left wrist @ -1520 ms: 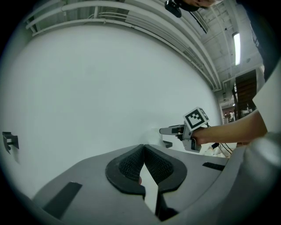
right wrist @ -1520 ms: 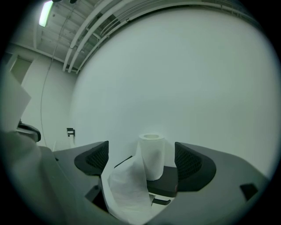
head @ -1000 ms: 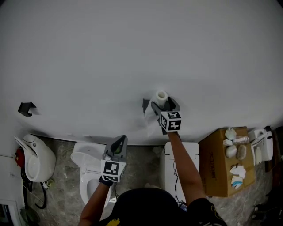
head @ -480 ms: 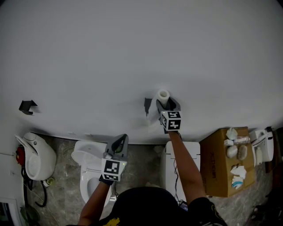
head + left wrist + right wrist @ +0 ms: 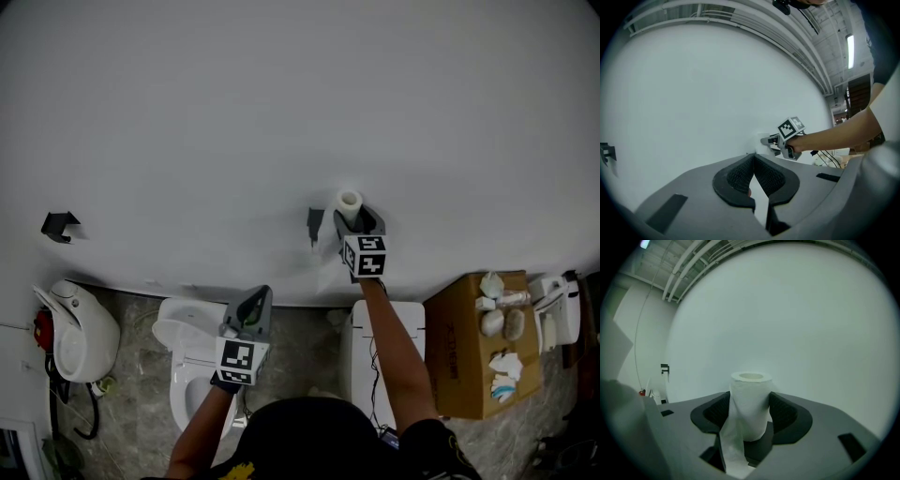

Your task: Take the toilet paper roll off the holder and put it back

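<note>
A plain white wall (image 5: 281, 112) fills most of the room. Against it the right gripper (image 5: 356, 218) has just closed its jaws and clamps the toilet paper roll (image 5: 349, 204). The roll stands upright with a loose tail hanging, the black holder (image 5: 314, 223) just at its nine o'clock. The left gripper (image 5: 753, 159) hangs at seven o'clock, jaws pinched together on nothing. Below lie a grey marbled floor (image 5: 300, 333), a white toilet (image 5: 183, 361) and, at four o'clock, a cardboard box (image 5: 459, 356).

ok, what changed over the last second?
The right gripper has just closed its jaws onto the toilet paper roll, which is now pinched upright between them with a loose tail hanging. The left gripper stayed put, jaws together and empty. The black holder on the wall looks unchanged.
</note>
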### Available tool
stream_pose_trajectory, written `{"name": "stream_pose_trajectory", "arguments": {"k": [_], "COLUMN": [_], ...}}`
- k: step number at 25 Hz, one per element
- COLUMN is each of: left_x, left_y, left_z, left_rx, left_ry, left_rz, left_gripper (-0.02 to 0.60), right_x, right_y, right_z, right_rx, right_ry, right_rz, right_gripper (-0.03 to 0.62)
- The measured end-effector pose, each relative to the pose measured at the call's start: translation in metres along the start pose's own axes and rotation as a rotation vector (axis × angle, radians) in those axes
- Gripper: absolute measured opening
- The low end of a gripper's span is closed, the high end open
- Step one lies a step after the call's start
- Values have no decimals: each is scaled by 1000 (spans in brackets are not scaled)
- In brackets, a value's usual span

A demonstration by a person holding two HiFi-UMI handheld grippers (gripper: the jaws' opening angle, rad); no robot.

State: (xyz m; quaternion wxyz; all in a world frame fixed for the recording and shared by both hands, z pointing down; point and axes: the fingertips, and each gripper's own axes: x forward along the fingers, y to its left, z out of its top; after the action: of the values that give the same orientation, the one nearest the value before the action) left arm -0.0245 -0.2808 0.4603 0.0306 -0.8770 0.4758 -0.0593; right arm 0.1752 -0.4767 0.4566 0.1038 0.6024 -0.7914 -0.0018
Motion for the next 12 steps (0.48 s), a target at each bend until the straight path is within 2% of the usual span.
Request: {"name": "stream_pose_trajectory", "arguments": {"k": [12], "left_x": [-4], "left_y": [-3], "left_z": [0], "left_rx": [-4], "left_ry": [-6], "left_rz": [-3], "left_gripper": [18], "right_x": [-19], "right_y": [3], "right_z": [44], "right_rx": [-39], "right_ry": [-67], "right_rz": [48], "right_gripper": [253]}}
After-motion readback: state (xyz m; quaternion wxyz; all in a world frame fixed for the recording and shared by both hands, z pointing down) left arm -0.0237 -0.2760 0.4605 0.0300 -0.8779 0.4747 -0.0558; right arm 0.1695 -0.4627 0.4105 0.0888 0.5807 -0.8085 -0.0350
